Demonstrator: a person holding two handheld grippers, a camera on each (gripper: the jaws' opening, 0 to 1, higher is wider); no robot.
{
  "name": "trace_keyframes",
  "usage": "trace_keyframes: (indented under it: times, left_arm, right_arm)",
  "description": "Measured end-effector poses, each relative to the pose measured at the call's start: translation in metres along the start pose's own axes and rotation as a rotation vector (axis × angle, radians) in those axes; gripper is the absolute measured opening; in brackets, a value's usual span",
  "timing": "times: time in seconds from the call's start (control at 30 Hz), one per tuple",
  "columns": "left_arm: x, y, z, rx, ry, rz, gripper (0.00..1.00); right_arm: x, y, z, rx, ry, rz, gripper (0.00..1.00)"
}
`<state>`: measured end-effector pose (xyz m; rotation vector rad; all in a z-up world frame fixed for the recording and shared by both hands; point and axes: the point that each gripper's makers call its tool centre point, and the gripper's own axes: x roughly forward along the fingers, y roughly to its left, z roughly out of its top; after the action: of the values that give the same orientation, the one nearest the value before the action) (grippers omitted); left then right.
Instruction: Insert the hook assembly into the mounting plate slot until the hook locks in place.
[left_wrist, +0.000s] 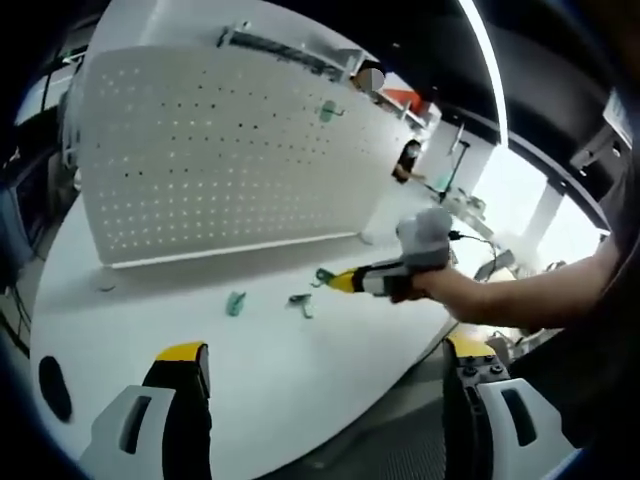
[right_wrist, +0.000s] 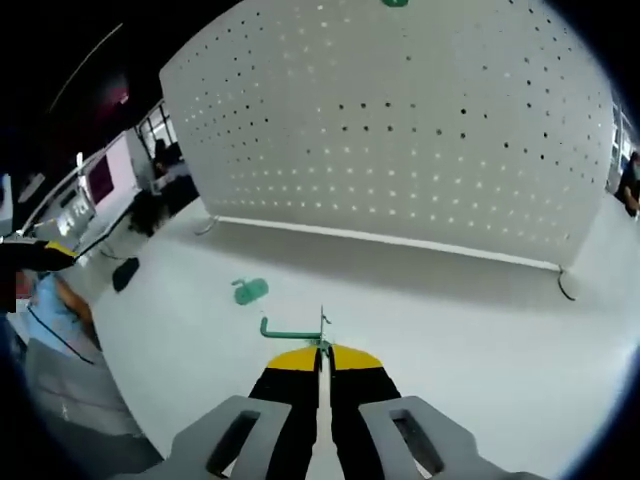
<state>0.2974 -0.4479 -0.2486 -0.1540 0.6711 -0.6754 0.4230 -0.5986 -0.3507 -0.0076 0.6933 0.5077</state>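
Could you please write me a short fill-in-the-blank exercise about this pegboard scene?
1. The right gripper is shut on a green ____.
2. The pegboard stands ____ on the white table.
3. The left gripper has its jaws ____.
4. One hook already hangs on the ____.

Missing words: hook; upright; open; pegboard

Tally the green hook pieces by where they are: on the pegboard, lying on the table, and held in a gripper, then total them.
On the pegboard: 1, a green hook.
Lying on the table: 2, one piece and another.
Held in the right gripper: 1, the held hook.
Total: 4
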Motion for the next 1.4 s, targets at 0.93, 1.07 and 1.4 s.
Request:
trace_keyframes:
  times: [0.93,1.07,1.4]
  left_arm:
    - [-0.014,0.01,0.004,-0.014,-0.028,0.031,0.97]
    - [-0.014,0.009,0.006,-0.006,-0.038,0.022,0.95]
    - [-0.017,0.009,0.02,-0.015,-0.079,0.014,0.91]
  right_arm:
    - [-0.053,0.067,0.051,0.036,-0.131,0.257,0.01]
    - [-0.059,0.083,0.047,0.078,-0.137,0.337,0.01]
    - [-0.085,0.128,0.052,0.251,-0.207,0.643,0.01]
